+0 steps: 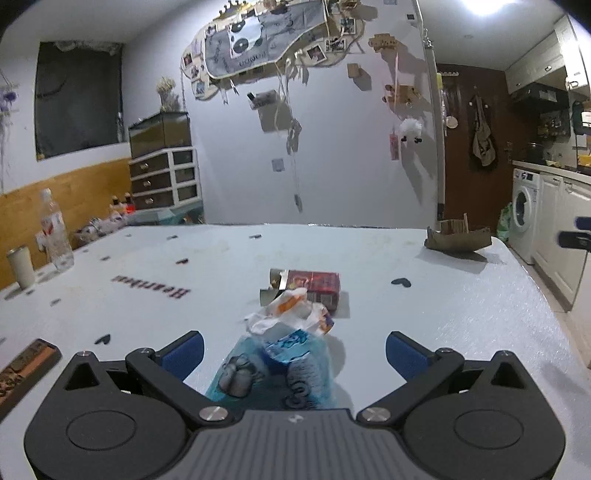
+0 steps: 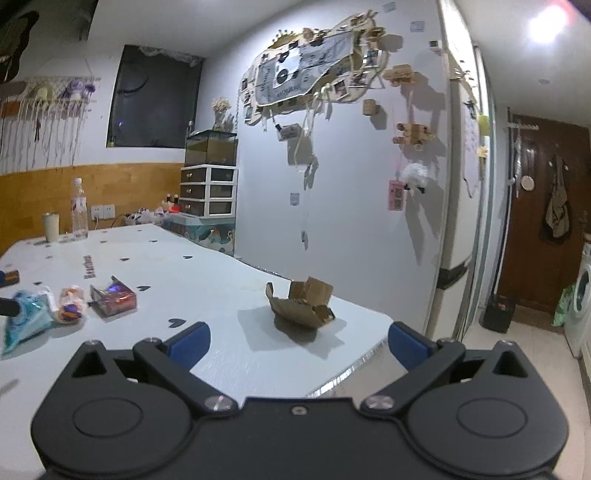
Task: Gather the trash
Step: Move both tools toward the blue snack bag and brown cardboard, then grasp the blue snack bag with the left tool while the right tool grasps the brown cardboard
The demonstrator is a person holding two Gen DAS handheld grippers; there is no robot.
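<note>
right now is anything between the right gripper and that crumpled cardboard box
Nothing visible. The right gripper is open and faces the cardboard box across bare table. The wrappers and red box lie off to its left.

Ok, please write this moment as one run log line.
left gripper: open, over blue wrapper | right gripper: open, facing cardboard box

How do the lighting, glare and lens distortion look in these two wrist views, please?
Left wrist view: a ceiling light blows out top right, the white table bows at its far edge. Right wrist view: similar ceiling glare, the crumpled brown cardboard box casts a soft shadow toward the camera, walls curve.
</note>
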